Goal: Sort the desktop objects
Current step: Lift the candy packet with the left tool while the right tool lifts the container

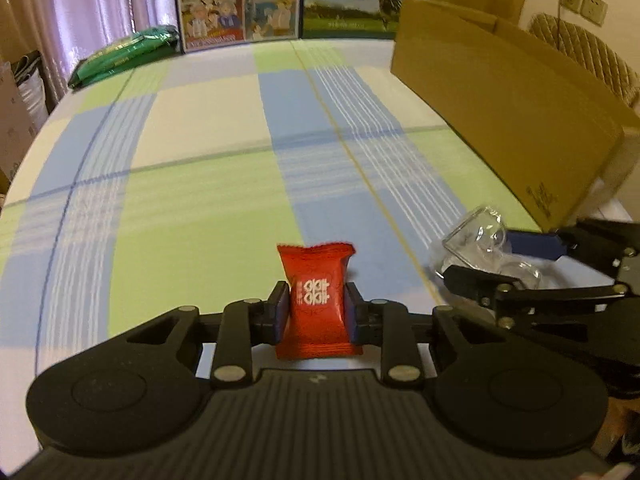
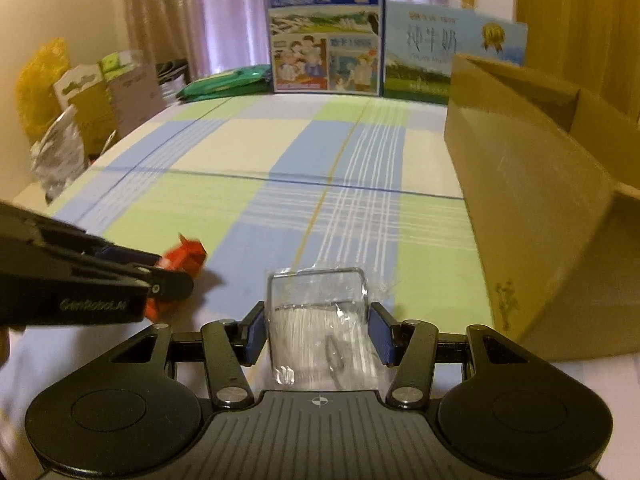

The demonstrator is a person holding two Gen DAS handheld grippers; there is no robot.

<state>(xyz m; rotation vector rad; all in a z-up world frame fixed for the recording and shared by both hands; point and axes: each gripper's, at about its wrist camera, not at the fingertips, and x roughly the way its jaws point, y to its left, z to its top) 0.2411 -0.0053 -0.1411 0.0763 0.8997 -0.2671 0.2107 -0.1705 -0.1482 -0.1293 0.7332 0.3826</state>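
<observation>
Left hand-held gripper (image 1: 316, 312) pinches glossy red sachet (image 1: 316, 300); right hand-held gripper (image 2: 318, 330) seemingly clasps crinkly clear packet (image 2: 316, 320).

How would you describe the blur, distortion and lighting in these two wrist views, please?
Left wrist view: fisheye bends the checked tablecloth edges; the red packet in the left gripper is sharp. Right wrist view: dim, warm light; the clear plastic box between the right gripper fingers glints, and the red packet is smeared.

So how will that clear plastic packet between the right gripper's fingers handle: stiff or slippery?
The clear plastic packet is probably light, being see-through and thin. Its crinkled film edges suggest it may flex. The glossy surface could slip between the right gripper pads.
</observation>
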